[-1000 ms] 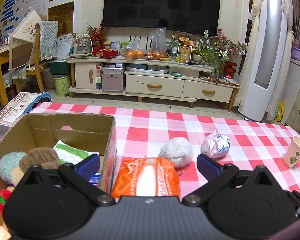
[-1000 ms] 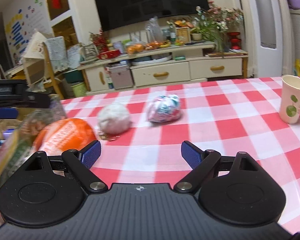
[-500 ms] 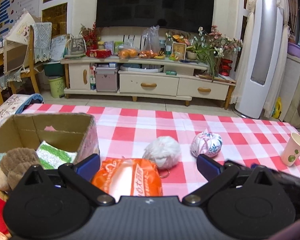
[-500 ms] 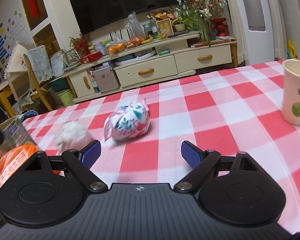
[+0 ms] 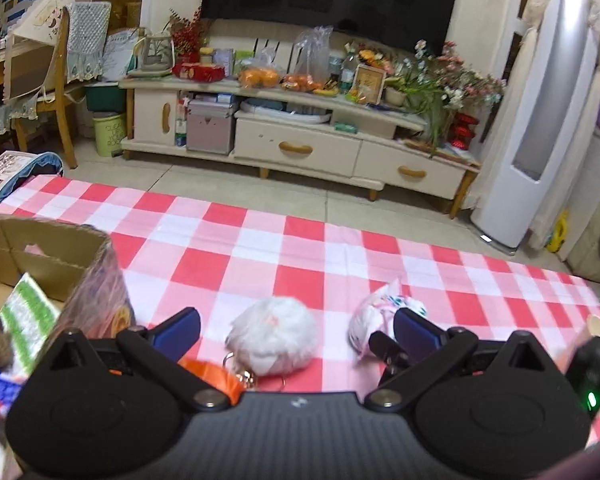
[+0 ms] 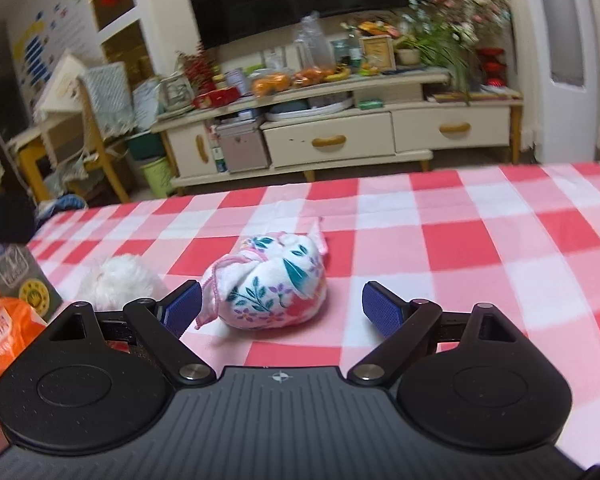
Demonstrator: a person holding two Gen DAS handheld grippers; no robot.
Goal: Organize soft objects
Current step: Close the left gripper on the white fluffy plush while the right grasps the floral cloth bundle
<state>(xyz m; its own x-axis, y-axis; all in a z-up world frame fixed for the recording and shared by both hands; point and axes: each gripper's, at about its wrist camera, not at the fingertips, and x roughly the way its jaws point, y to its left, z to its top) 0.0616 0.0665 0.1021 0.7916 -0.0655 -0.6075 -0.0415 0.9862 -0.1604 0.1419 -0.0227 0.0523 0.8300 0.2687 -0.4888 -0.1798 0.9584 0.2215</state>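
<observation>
Right wrist view: my right gripper [image 6: 282, 308] has its fingers spread around the floral cloth bundle [image 6: 274, 280] on the checked tablecloth [image 6: 460, 248]. My left gripper [image 5: 296, 330] gapes over the white pompom [image 5: 274, 334], perhaps a keychain, beside the cardboard box [image 5: 52, 256].

The counter [image 6: 480, 248] lies bare to the right of the floral bundle [image 6: 272, 284] and on to its far edge; open room there for a gripper; the right fingers [image 6: 382, 314] stand wide apart with the bundle between them, free on both sides; just left of it sits the white pompom [image 6: 120, 280], then the orange bag [image 6: 4, 332] and the box [image 5: 80, 276], which crowd the near left; a paper cup [image 5: 598, 326] stands at the right edge.
</observation>
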